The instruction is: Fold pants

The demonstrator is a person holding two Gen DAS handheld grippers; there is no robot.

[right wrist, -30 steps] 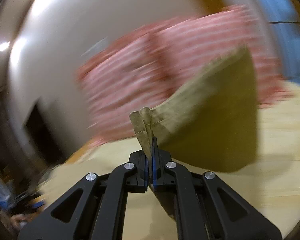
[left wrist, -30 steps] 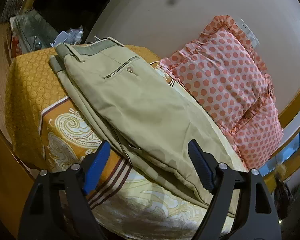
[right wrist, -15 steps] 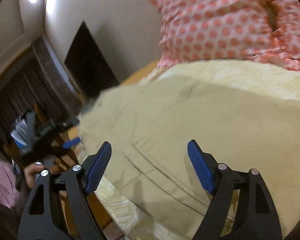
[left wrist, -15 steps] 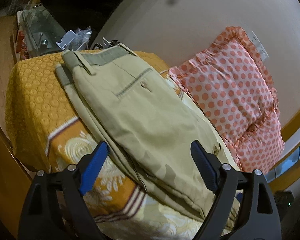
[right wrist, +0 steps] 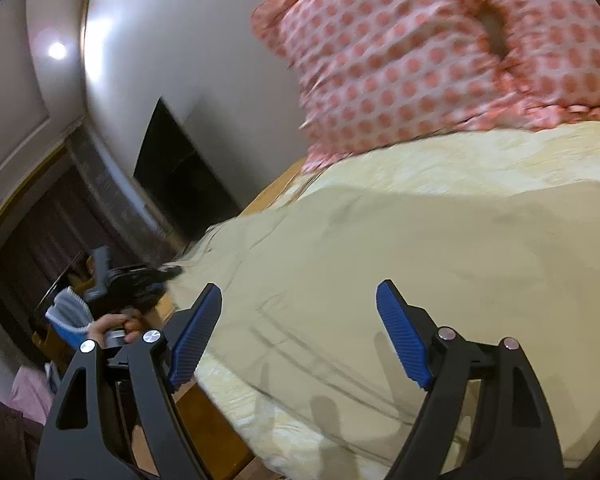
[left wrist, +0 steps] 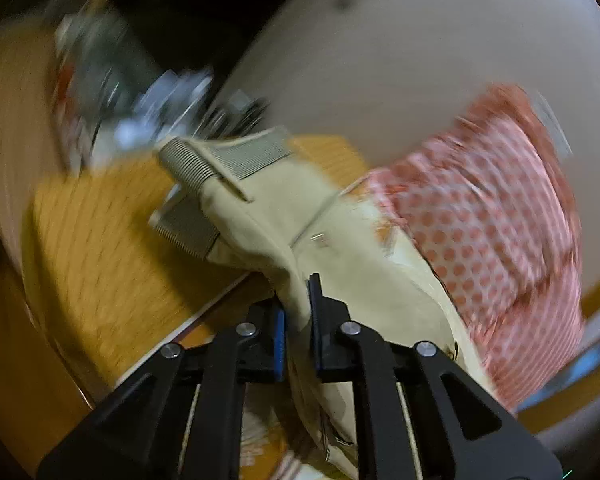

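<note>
Bed (right wrist: 480, 160) with yellow patterned bedspread (left wrist: 100, 248) against a pale wall; pink polka-dot pillow (right wrist: 440, 52) at the head. Khaki pants (right wrist: 420, 248) lie folded flat on the bedspread, waistband (left wrist: 228, 156) toward the far edge in the left wrist view. Left gripper (left wrist: 298, 332): fingers clenched on a fold of the pants fabric, cloth bunched between them; frame motion-blurred. Right gripper (right wrist: 300, 332): fingers spread wide, hovering over the pants, nothing between them. Left hand (right wrist: 116, 326) visible at bed edge.
</note>
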